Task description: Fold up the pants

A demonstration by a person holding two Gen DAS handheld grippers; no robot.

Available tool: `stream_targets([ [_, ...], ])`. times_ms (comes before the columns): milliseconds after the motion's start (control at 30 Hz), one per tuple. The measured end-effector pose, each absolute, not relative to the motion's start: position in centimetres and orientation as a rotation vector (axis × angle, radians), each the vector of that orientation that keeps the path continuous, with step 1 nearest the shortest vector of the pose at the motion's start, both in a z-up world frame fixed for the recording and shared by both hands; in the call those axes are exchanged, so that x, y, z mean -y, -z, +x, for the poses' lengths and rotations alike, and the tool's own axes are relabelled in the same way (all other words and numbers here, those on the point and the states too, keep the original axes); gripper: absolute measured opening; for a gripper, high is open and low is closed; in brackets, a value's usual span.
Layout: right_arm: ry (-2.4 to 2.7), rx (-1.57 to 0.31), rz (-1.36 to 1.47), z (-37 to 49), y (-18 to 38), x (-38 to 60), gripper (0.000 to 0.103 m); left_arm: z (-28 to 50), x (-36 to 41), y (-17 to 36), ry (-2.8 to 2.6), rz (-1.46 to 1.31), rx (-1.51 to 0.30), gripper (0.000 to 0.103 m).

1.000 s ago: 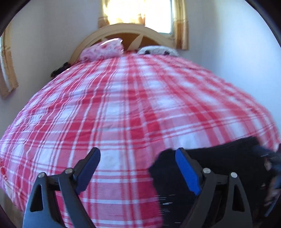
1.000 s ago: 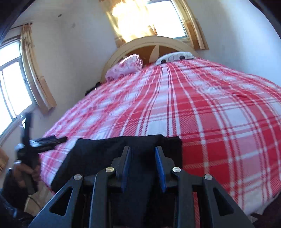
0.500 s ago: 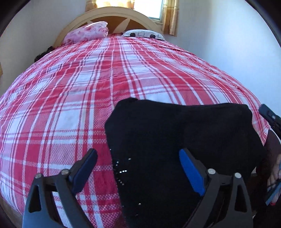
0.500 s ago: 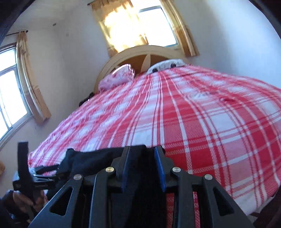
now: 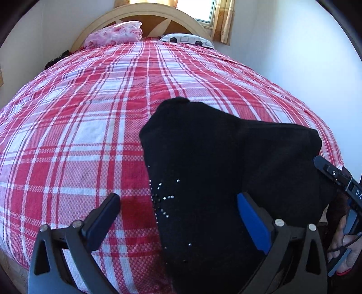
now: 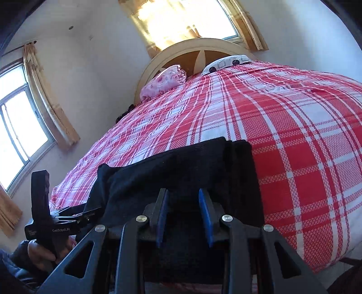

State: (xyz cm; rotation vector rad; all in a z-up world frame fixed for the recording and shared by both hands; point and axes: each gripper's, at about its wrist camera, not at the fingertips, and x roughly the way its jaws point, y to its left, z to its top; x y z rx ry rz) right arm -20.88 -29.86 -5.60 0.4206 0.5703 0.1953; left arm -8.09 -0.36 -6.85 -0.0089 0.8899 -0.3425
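Black pants (image 5: 217, 171) with small sparkly studs lie bunched on the near edge of a bed with a red and white plaid cover (image 5: 95, 108). My left gripper (image 5: 178, 214) is open, its jaws wide apart over the pants' left edge, holding nothing. My right gripper (image 6: 183, 214) is shut on the near edge of the pants (image 6: 181, 167). It shows at the right edge of the left wrist view (image 5: 339, 181), and the left one at the lower left of the right wrist view (image 6: 52, 224).
A pink pillow (image 5: 115, 34) and a white patterned pillow (image 5: 187, 40) lie against the wooden headboard (image 5: 147, 13). Walls stand close on the right and left. Curtained windows (image 6: 13, 126) are behind and to the left.
The pants have been drawn further onto the bed and now spread in front of my left gripper. My right gripper has kept its hold on them.
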Motion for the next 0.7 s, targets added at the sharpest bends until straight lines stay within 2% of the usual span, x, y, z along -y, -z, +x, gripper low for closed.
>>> stream_targets([
  [233, -0.132, -0.591, 0.317, -21.3, 5.0, 28.4, 0.031, -8.4, 0.3, 6.8, 0.347, -0.012, -0.903, 0.103],
  [300, -0.129, -0.602, 0.301, -20.6, 5.0, 28.5, 0.036, -8.5, 0.3, 6.8, 0.355, -0.011, -0.906, 0.101],
  [400, -0.15, -0.612, 0.3, -20.3, 4.8, 28.3, 0.05, -8.9, 0.5, 6.3, 0.409, -0.008, -0.896, 0.086],
  [567, -0.107, -0.566, 0.256, -21.1, 3.5, 28.0, 0.051, -8.9, 0.3, 5.6, 0.438, -0.017, -0.892, 0.085],
  [667, -0.043, -0.507, 0.295, -22.0, 2.6, 30.0, 0.061, -8.1, -0.8, 5.5, 0.464, -0.116, -0.922, 0.085],
  [700, -0.032, -0.506, 0.306, -22.1, 2.6, 30.4, 0.061, -7.9, -1.0, 5.4, 0.461, -0.129, -0.917, 0.085],
])
